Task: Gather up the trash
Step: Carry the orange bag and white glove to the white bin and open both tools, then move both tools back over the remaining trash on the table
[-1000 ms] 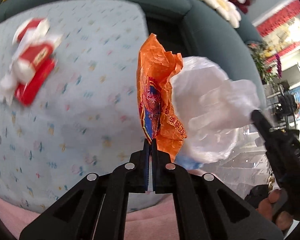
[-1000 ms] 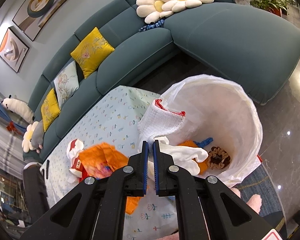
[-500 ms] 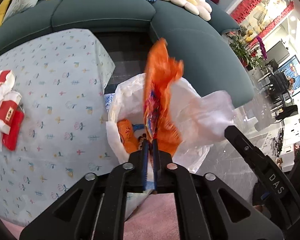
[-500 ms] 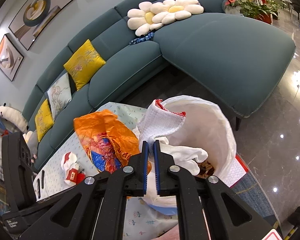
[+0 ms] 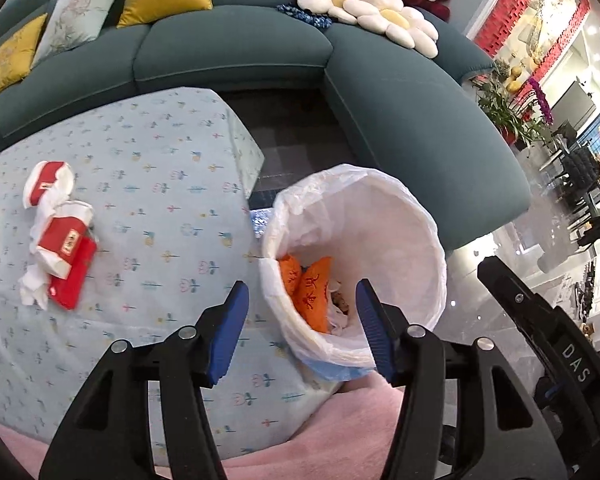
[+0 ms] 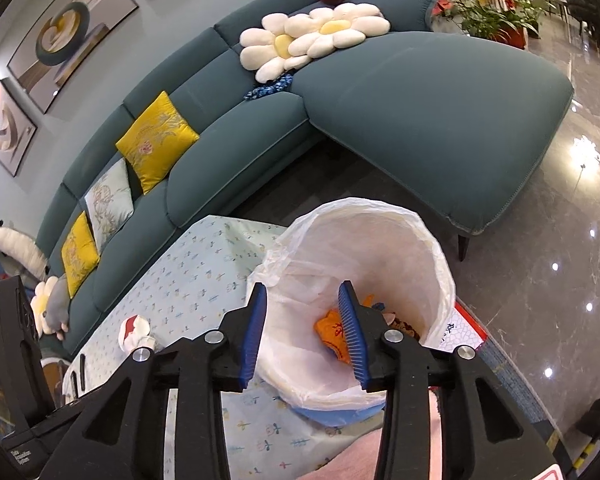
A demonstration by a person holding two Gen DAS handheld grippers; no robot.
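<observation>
An orange wrapper [image 5: 314, 294] is seen lying inside the white-lined bin [image 5: 400, 216], tucked against the near-left wall with other scraps beside it; in the right wrist view the same wrapper [image 6: 332, 330] shows low in the liner [image 6: 380, 240], partly hidden behind one blue pad. The bin is set just off the right corner of the tabletop [image 5: 160, 184], touching or nearly touching the hanging cloth, which is judged to keep the drop short for anything lifted from the surface.

The left tongs [image 5: 302, 324] are spread wide and hold nothing, poised above the near rim of the bin. The right tongs [image 6: 302, 334] are likewise parted, somewhat less widely, and empty, aimed down into the mouth of the liner. No bag edge is pinched by either tool, so the liner is supported by the bin alone.

More rubbish is left on the tabletop: a heap of red and white packets with crumpled tissue [image 5: 58, 236] lies well apart from the bin, toward the left. It appears in the right wrist view only as a small red and white lump [image 6: 134, 332] near the left edge of the cloth. The task is therefore judged unfinished, and this heap is the likely next target, being the only loose litter in sight.

Beyond the tabletop, a teal sofa [image 5: 236, 44] curves around the far side.
</observation>
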